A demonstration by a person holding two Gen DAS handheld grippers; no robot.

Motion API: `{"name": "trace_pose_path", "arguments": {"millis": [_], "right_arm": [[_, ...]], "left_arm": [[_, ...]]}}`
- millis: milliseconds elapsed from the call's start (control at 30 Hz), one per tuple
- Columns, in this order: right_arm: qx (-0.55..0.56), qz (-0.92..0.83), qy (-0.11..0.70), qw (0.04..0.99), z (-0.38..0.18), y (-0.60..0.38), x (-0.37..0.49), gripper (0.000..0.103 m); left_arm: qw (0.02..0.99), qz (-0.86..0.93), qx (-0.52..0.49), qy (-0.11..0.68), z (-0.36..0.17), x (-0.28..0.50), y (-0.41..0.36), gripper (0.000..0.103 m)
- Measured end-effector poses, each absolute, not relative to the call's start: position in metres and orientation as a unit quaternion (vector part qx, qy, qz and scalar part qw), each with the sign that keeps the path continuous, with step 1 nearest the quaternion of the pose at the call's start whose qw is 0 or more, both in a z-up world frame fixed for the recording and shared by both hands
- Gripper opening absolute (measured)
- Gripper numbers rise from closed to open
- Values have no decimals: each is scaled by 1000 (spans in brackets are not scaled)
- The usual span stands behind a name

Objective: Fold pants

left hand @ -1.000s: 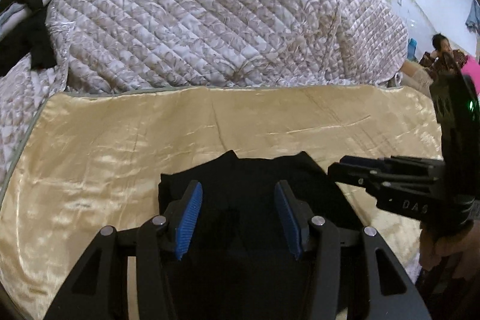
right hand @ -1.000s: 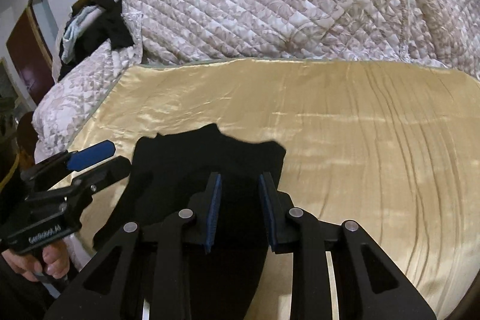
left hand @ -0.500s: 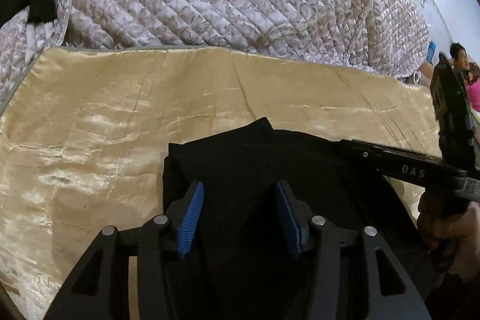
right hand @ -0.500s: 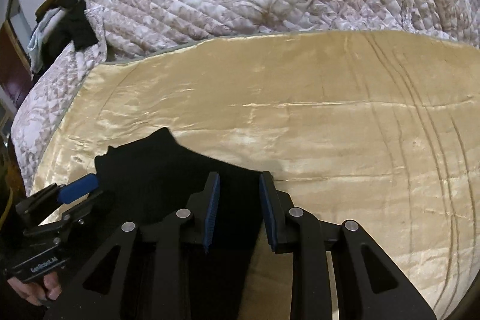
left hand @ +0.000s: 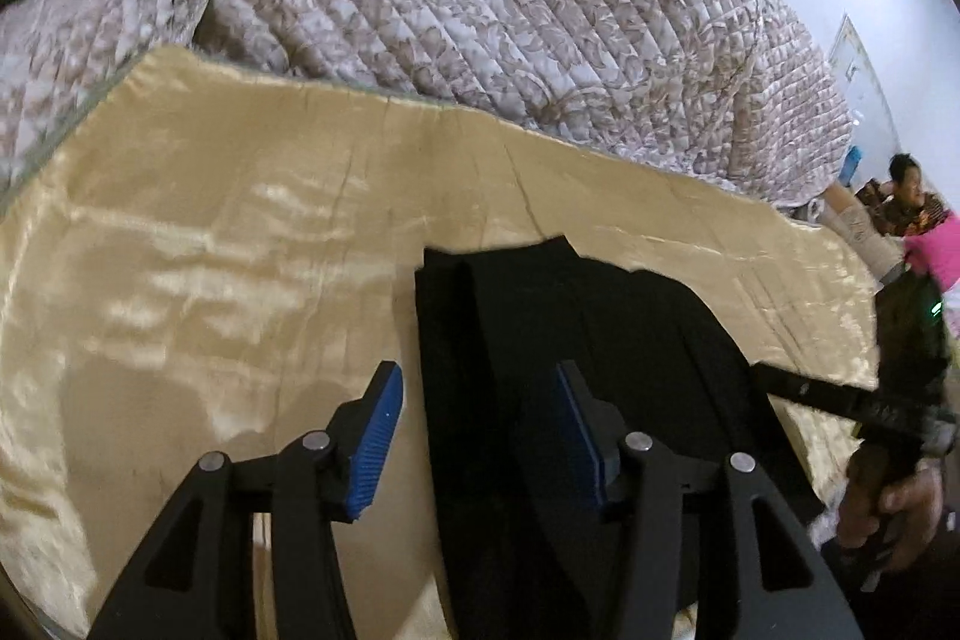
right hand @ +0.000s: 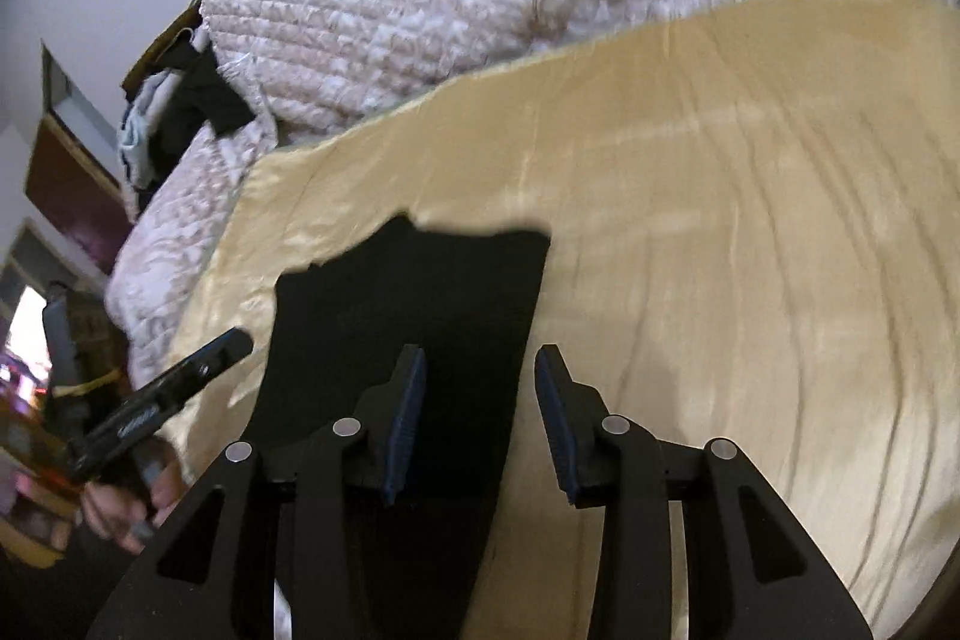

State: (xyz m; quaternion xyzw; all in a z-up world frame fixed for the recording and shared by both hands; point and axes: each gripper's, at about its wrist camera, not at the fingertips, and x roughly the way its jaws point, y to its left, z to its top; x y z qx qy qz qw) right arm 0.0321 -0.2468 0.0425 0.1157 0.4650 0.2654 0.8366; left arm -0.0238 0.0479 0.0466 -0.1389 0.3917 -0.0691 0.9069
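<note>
The black pants point(left hand: 576, 340) lie flat on a gold satin sheet point(left hand: 240, 232); in the right wrist view the pants point(right hand: 414, 298) lie the same way. My left gripper point(left hand: 477, 424) is open and empty, straddling the pants' left edge. My right gripper point(right hand: 480, 400) is open and empty, straddling the pants' right edge. The right gripper also shows at the right of the left wrist view point(left hand: 840, 400). The left gripper shows at the left of the right wrist view point(right hand: 180, 388).
A quilted beige comforter point(left hand: 480, 10) is heaped behind the sheet. Dark clothes point(right hand: 186, 106) lie on the quilt at far left. A person point(left hand: 912, 196) sits beyond the bed's right end. The sheet point(right hand: 750, 250) spreads to the right of the pants.
My right gripper has opened wider. Both grippers drew apart, each now over an outer edge of the pants instead of above the cloth.
</note>
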Motion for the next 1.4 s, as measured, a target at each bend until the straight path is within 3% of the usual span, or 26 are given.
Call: {"name": "trace_pose_path", "arguments": {"millis": [533,600,767,967,1133,1400], "right_arm": [[173,301,480,806,17,-242,30,40],[175,298,478,808,17,-241,30,40],[162,296,475,813,21,-239,23,38],[166,295,477,811,18,-238,29,37],[172,289,469,816,27,-238,27,22],[166,304,450,823,56,-226,28,19]], "left_arm": [[882,-99,-182,423,17,-12,33,69],[884,-93,-181,420,18,-14,31,65],[894,-82,-172,406,27,-24,31,36],[896,-72,-170,404,31,-19,29,30],[903,-83,-165,388,48,-20,25,21],[910,-106,-144,374,78,-5,13,17]]}}
